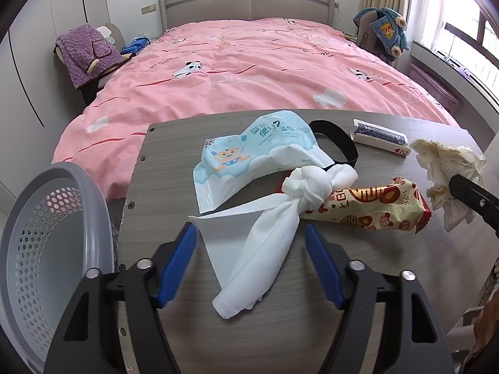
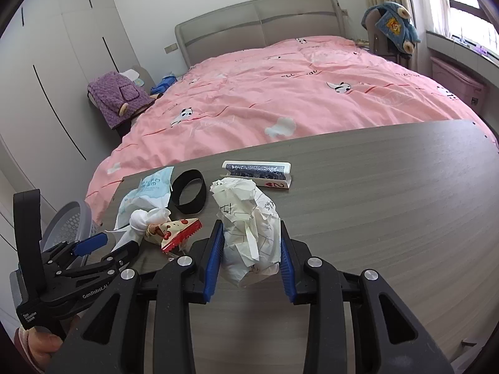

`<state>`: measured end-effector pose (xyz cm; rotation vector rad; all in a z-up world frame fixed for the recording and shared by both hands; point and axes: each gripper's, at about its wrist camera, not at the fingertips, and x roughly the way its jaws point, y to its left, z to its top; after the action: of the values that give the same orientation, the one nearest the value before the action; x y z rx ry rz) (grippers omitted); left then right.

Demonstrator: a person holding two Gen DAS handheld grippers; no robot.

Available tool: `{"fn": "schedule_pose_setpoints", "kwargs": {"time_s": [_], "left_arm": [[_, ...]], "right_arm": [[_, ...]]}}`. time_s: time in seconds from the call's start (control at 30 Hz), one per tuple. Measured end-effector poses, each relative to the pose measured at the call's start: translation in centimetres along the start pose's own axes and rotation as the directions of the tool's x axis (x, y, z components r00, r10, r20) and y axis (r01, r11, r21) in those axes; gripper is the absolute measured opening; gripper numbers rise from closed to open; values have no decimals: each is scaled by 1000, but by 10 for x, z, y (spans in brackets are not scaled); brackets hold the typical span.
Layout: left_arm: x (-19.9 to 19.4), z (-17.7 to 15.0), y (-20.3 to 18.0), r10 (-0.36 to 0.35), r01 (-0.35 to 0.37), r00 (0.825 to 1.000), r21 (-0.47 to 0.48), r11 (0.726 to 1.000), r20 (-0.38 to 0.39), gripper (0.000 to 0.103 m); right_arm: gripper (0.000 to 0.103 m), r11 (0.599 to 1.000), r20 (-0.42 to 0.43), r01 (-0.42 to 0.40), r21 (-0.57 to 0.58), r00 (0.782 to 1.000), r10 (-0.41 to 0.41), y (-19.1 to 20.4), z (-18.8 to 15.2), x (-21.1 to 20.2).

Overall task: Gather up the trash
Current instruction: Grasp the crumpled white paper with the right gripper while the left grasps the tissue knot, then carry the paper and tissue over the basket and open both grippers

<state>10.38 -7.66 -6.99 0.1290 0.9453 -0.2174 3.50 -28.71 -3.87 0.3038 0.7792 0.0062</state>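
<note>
In the left wrist view, the left gripper [image 1: 251,233] stands wide open over the knotted white tissue [image 1: 268,227], which lies in the lower centre of the frame on the grey table [image 1: 174,155]; its blue fingers [image 1: 179,258] are on both sides of the tissue but hold nothing. In the right wrist view, the right gripper [image 2: 251,233] is about half open around the crumpled paper [image 2: 249,227] in the centre, and it seems near or touching, not yet pressing. The grey basket [image 1: 46,249] waits at the lower left edge. To do this step well, each gripper should probably close on the thick middle of its piece, not on a loose corner, and lift straight up so the snack wrapper [image 1: 374,205] and the wipes packet [image 1: 249,149] beside are not dragged.
</note>
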Motion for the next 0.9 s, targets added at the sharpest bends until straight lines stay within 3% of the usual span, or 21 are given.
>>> {"fn": "schedule_pose_setpoints", "kwargs": {"time_s": [0.17,0.23,0.27,0.9], "left_arm": [[3,0,0,-38,38,999,-9,999,-23,30],[2,0,0,-54,53,998,-10,999,-30,14],[1,-1,0,-59,59,998,-10,998,-31,12],[-60,-1,19,-62,68,994,-63,996,85,7]], "right_arm": [[33,1000,-5,0,4,1000,0,0,-1,1],[33,1000,-5,1,5,1000,-1,0,-2,1],[33,1000,-5,0,6,1000,0,0,-2,0],[33,1000,26,-10,-11,1000,10,13,-7,-22]]}}
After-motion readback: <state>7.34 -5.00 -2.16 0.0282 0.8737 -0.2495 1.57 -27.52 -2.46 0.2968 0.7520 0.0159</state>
